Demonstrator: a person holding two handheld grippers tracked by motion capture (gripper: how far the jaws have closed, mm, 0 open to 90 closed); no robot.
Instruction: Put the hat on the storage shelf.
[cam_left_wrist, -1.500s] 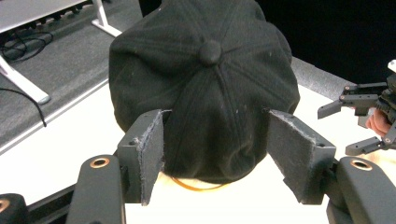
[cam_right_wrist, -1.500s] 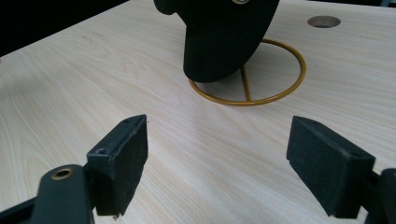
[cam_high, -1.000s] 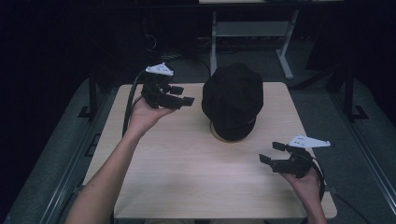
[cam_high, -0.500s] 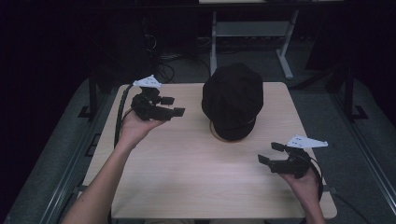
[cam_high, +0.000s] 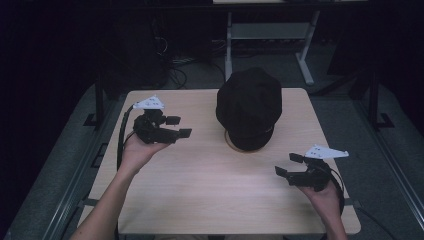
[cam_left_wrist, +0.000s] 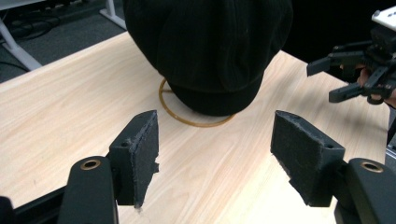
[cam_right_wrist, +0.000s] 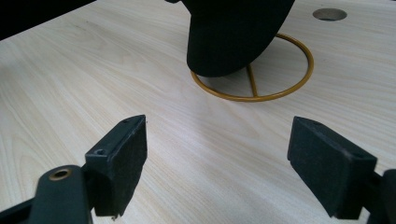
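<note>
A black cap (cam_high: 249, 105) sits on a gold wire stand whose ring base (cam_high: 230, 143) rests on the light wooden table (cam_high: 200, 195). My left gripper (cam_high: 179, 127) hovers left of the cap, apart from it, and points toward it. In the left gripper view the cap (cam_left_wrist: 210, 42) and ring (cam_left_wrist: 205, 123) lie ahead of my left gripper (cam_left_wrist: 215, 128), which is open with only table between its pads. My right gripper (cam_high: 287, 164) is at the front right, also open and holding nothing. In the right gripper view the cap (cam_right_wrist: 233, 32) and ring (cam_right_wrist: 299, 79) lie beyond my right gripper (cam_right_wrist: 217, 140).
A round hole (cam_right_wrist: 329, 14) is cut in the tabletop behind the stand. A white desk frame (cam_high: 305, 55) and cables (cam_high: 175, 55) lie on the dark floor beyond the far edge. The right gripper (cam_left_wrist: 325, 81) shows at the upper right of the left gripper view.
My left gripper has drawn back from the cap, leftward and toward the person, and sunk lower over the table. The right gripper and the cap have stayed put.
</note>
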